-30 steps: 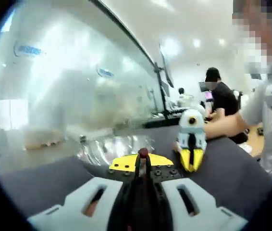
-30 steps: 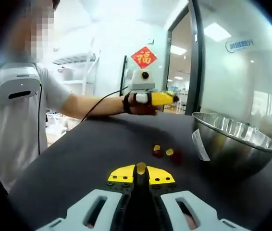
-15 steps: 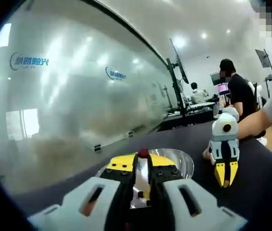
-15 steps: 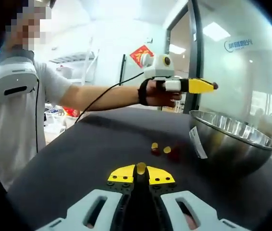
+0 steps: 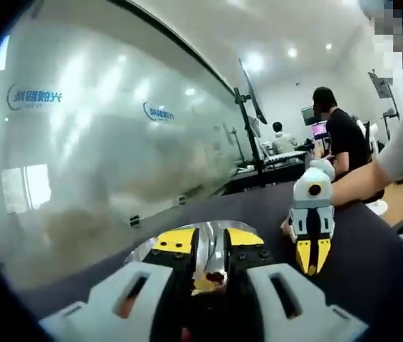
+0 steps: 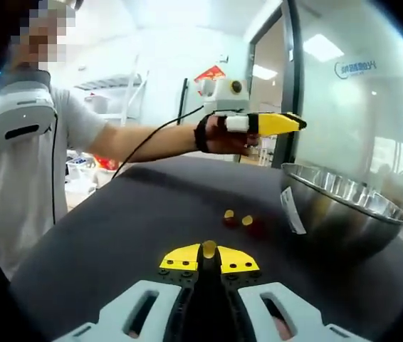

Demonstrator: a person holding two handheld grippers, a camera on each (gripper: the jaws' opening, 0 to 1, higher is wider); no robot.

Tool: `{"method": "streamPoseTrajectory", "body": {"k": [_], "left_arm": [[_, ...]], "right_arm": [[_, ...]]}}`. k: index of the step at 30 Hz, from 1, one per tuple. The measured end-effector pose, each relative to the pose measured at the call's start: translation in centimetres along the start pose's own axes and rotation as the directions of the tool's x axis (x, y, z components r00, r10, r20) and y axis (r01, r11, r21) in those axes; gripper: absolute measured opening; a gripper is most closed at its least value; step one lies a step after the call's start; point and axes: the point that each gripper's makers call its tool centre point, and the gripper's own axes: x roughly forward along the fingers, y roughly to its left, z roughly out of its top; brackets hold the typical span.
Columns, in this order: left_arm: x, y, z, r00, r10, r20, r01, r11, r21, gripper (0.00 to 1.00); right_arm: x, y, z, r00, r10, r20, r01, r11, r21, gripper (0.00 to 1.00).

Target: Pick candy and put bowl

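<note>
My left gripper [image 5: 210,239] stands open over the steel bowl [image 5: 139,251], with nothing between its yellow tips. Down in the gap I see candies [image 5: 207,283] lying in the bowl. In the right gripper view the left gripper [image 6: 297,121] hangs level above the bowl's [image 6: 344,208] far rim, held by a hand. My right gripper [image 6: 208,249] is shut on a small yellow candy [image 6: 208,247], low over the dark table. Ahead of it lie two yellow candies [image 6: 228,214] and a red candy [image 6: 258,228], just left of the bowl. The right gripper [image 5: 311,265] points down at the table.
A dark table [image 6: 130,228] carries everything. A frosted glass wall [image 5: 80,142] runs close behind the bowl. The person [image 6: 23,142] holding the grippers stands at the table's left side. Other people [image 5: 340,135] work at desks far behind.
The left jaws have opened, and the red candy that sat between their tips is gone from them. The left gripper has shifted slightly over the bowl. The right gripper has stayed still.
</note>
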Motion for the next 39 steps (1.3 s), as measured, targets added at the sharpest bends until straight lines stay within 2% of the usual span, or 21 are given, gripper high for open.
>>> {"method": "streamPoseTrajectory", "body": {"k": [1,3,4,5,7,10,12,13,14,15,16,18,20,22,25,26,28,31,32,37,39], "left_arm": [[-0.9,-0.7,-0.7,1.000,-0.007,-0.030,0.007,1.000,0.019,0.08],[-2.4,-2.2,-1.2,0.999,-0.030,-0.031,0.031,0.999,0.008,0.08],[-3.3,-3.6,-1.5,0.997,-0.070,-0.024,0.069,0.997,-0.029,0.08],[-4.0,-4.5,-1.4,0.996,-0.087,0.005,0.087,0.995,-0.038,0.08],[-5.0,-5.5,-2.6,0.996,-0.090,-0.026,0.089,0.995,-0.045,0.08],[-5.4,-6.3,-5.3,0.993,-0.077,-0.085,0.073,0.996,-0.051,0.08],[-5.3,-6.7,-6.4,0.994,-0.087,-0.062,0.078,0.988,-0.131,0.09],[-5.2,-7.2,-7.0,0.989,-0.123,-0.086,0.110,0.983,-0.147,0.09],[-5.1,-7.5,-7.5,0.982,-0.147,-0.117,0.130,0.981,-0.143,0.10],[-5.0,-7.8,-7.3,0.983,-0.165,-0.080,0.150,0.973,-0.174,0.11],[-5.0,-8.1,-7.6,0.979,-0.184,-0.091,0.162,0.964,-0.210,0.11],[-5.0,-7.5,-7.8,0.982,-0.152,-0.107,0.134,0.978,-0.160,0.11],[-5.0,-7.4,-7.6,0.983,-0.152,-0.101,0.133,0.976,-0.173,0.11],[-5.0,-7.2,-7.7,0.984,-0.144,-0.104,0.126,0.978,-0.165,0.11],[-5.0,-7.1,-7.7,0.984,-0.152,-0.097,0.135,0.978,-0.158,0.11],[-5.0,-6.9,-7.6,0.985,-0.147,-0.092,0.131,0.978,-0.161,0.11],[-5.0,-6.7,-7.6,0.986,-0.139,-0.091,0.122,0.978,-0.167,0.11],[-4.9,-6.7,-8.0,0.985,-0.131,-0.111,0.113,0.982,-0.154,0.11],[-4.9,-7.0,-8.1,0.983,-0.137,-0.120,0.119,0.982,-0.148,0.11],[-4.9,-7.3,-8.3,0.980,-0.147,-0.133,0.129,0.983,-0.134,0.11],[-4.9,-7.2,-8.2,0.981,-0.144,-0.130,0.126,0.983,-0.136,0.11]], "right_arm": [[-0.1,-0.1,0.1,1.000,-0.004,0.005,0.004,1.000,0.001,0.03],[-0.3,-0.3,0.3,1.000,-0.012,0.011,0.012,1.000,0.003,0.03],[-0.3,-0.4,0.3,1.000,-0.015,0.013,0.015,1.000,0.004,0.03],[-0.4,-0.5,0.4,1.000,-0.016,0.015,0.016,1.000,0.005,0.03],[-0.5,-0.5,0.6,1.000,-0.019,0.018,0.019,1.000,0.003,0.03],[-0.9,-0.7,0.9,0.999,-0.030,0.025,0.030,1.000,0.001,0.03],[-1.4,-0.9,1.2,0.999,-0.043,0.034,0.043,0.999,0.000,0.03],[-1.8,-1.1,1.4,0.998,-0.053,0.041,0.053,0.999,0.001,0.03],[-2.3,-1.3,1.8,0.997,-0.061,0.055,0.061,0.998,0.002,0.03],[-2.9,-1.7,2.6,0.993,-0.068,0.093,0.066,0.998,0.022,0.03],[-3.7,-2.2,3.3,0.989,-0.083,0.125,0.078,0.996,0.048,0.03],[-4.9,-3.3,3.8,0.982,-0.121,0.145,0.114,0.992,0.059,0.03],[-6.2,-5.0,5.1,0.965,-0.183,0.186,0.170,0.982,0.084,0.03],[-7.4,-7.5,7.2,0.932,-0.266,0.245,0.241,0.962,0.128,0.03],[-8.3,-10.4,9.9,0.904,-0.329,0.272,0.288,0.941,0.179,0.03],[-8.2,-11.3,10.0,0.901,-0.353,0.252,0.316,0.932,0.176,0.03],[-7.3,-13.7,9.7,0.894,-0.423,0.147,0.405,0.904,0.138,0.03],[-5.2,-15.7,9.3,0.889,-0.452,0.071,0.439,0.886,0.147,0.04],[-4.7,-16.4,9.1,0.881,-0.471,0.045,0.462,0.876,0.135,0.04],[-3.0,-18.1,8.7,0.858,-0.513,0.013,0.508,0.853,0.124,0.07],[-2.9,-18.0,8.7,0.865,-0.501,0.026,0.492,0.857,0.152,0.11]]}}
